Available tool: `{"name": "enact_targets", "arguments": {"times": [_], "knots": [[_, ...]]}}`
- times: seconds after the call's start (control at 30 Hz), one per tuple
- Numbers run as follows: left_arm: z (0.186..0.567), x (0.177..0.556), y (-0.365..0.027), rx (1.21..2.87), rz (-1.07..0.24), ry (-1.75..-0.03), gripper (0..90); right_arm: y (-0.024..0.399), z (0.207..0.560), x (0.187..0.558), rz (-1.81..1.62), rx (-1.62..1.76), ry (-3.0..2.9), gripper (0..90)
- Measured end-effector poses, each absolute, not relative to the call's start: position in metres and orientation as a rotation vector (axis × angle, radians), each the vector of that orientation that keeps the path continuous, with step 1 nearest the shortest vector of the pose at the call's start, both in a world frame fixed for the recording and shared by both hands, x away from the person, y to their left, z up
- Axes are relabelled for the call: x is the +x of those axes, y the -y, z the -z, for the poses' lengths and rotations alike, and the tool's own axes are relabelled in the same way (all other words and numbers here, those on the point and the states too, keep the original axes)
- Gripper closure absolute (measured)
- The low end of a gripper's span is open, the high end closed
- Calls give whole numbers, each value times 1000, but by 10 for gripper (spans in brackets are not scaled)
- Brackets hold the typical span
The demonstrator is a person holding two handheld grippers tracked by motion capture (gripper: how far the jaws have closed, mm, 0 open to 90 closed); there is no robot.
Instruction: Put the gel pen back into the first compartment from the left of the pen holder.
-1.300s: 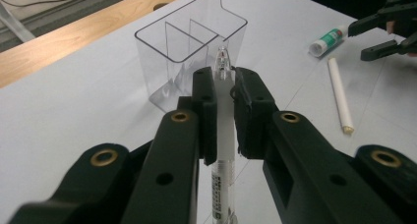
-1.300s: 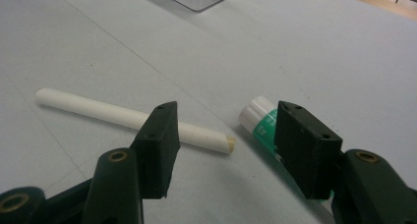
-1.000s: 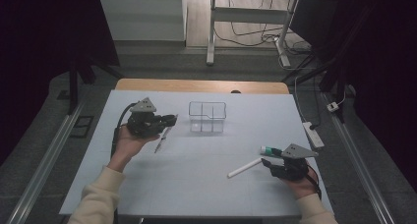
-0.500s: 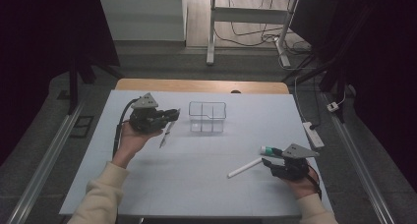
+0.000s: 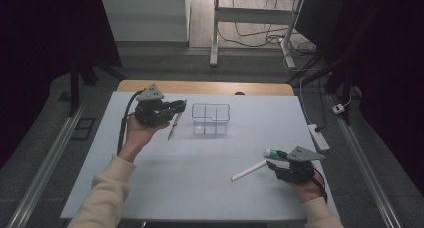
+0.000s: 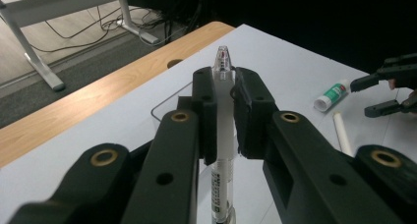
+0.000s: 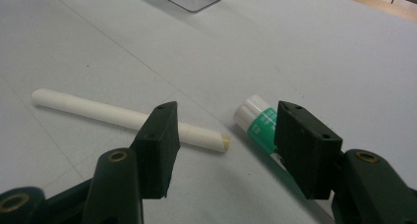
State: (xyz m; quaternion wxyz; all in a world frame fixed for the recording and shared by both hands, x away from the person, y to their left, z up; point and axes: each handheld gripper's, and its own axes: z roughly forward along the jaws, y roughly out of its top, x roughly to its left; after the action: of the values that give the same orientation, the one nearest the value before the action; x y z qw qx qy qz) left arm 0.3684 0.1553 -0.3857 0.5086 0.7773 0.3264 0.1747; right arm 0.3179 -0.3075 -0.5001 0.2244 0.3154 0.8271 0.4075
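My left gripper (image 5: pixel 181 107) is raised over the back left of the table, shut on a clear pen (image 5: pixel 175 124) that hangs slanting down from its jaws. In the left gripper view the pen (image 6: pixel 223 111) stands clamped between the pads of that gripper (image 6: pixel 223 91), its tip above them. A clear divided box (image 5: pixel 211 119) stands just right of the pen. My right gripper (image 5: pixel 272 161) rests at the front right, open. Between and ahead of its jaws (image 7: pixel 226 135) lie a white stick (image 7: pixel 123 118) and a green-labelled glue stick (image 7: pixel 258 121), neither of them touched.
A pale blue mat (image 5: pixel 200 193) covers the table, with a wooden strip (image 5: pixel 200 86) along the back edge. A white power strip (image 5: pixel 320 138) lies off the right side. Desk legs and cables stand on the floor beyond.
My left gripper has lifted the pen and carried it a little toward the clear box. The right gripper, the white stick and the glue stick have not moved.
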Motion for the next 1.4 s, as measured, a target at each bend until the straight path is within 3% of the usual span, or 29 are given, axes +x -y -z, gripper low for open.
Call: {"name": "enact_targets", "arguments": {"times": [1.4], "knots": [[365,412,-137,1836,-464,-842,801,308,500,318,-1128,875,-2278,420]]}}
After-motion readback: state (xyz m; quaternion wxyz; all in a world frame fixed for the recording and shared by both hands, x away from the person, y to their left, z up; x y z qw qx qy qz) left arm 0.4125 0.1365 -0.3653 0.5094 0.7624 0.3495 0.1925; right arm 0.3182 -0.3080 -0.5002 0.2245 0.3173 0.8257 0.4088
